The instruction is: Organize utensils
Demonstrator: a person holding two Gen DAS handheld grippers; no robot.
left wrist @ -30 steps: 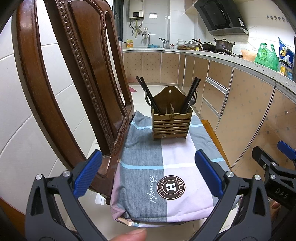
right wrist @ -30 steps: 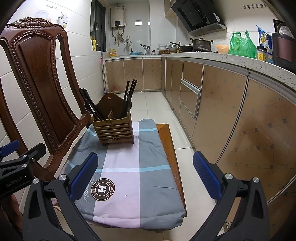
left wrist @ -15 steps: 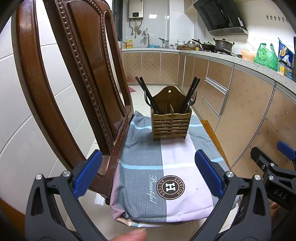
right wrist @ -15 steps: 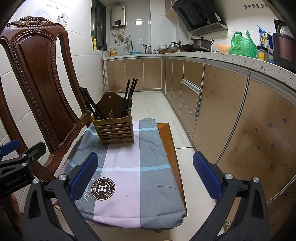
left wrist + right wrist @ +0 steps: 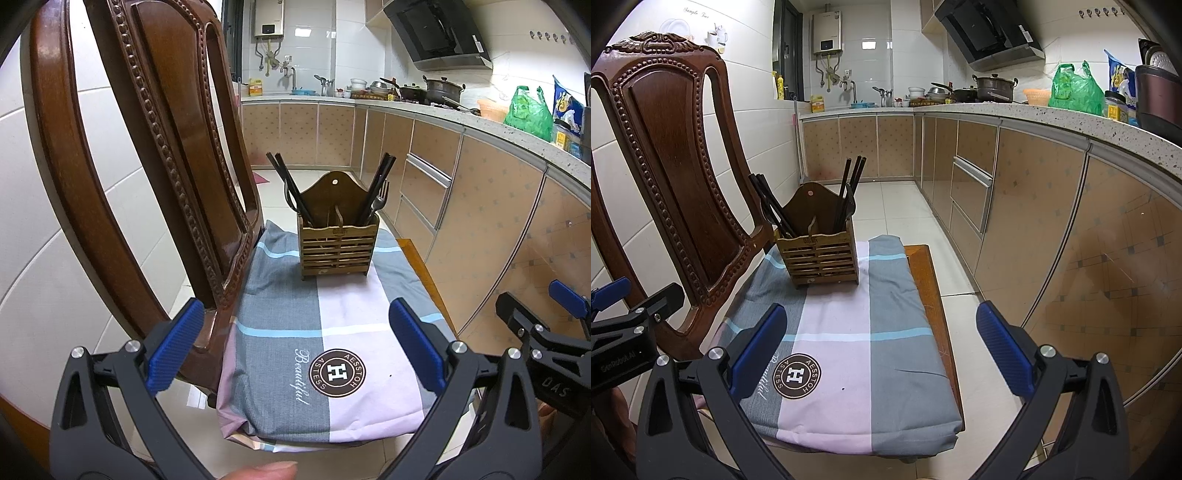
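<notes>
Here, left gripper (image 5: 295, 345) and right gripper (image 5: 881, 345) both gaping wide, holding nothing, wooden utensil holder (image 5: 338, 245) upright at the far end of the checked cloth (image 5: 280, 332), chopsticks (image 5: 291, 188) and fork (image 5: 380, 199) standing inside.

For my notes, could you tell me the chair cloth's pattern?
Grey and pink blocks with pale blue stripes on the cloth, clearest in right wrist view.

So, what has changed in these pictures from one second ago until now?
Almost nothing. Both views drift very slightly, so the hands shifted a little. The left gripper and right gripper stay open and hold nothing. The wooden utensil holder with its chopsticks and fork stays in place on the checked cloth, beside the chair back.
</notes>
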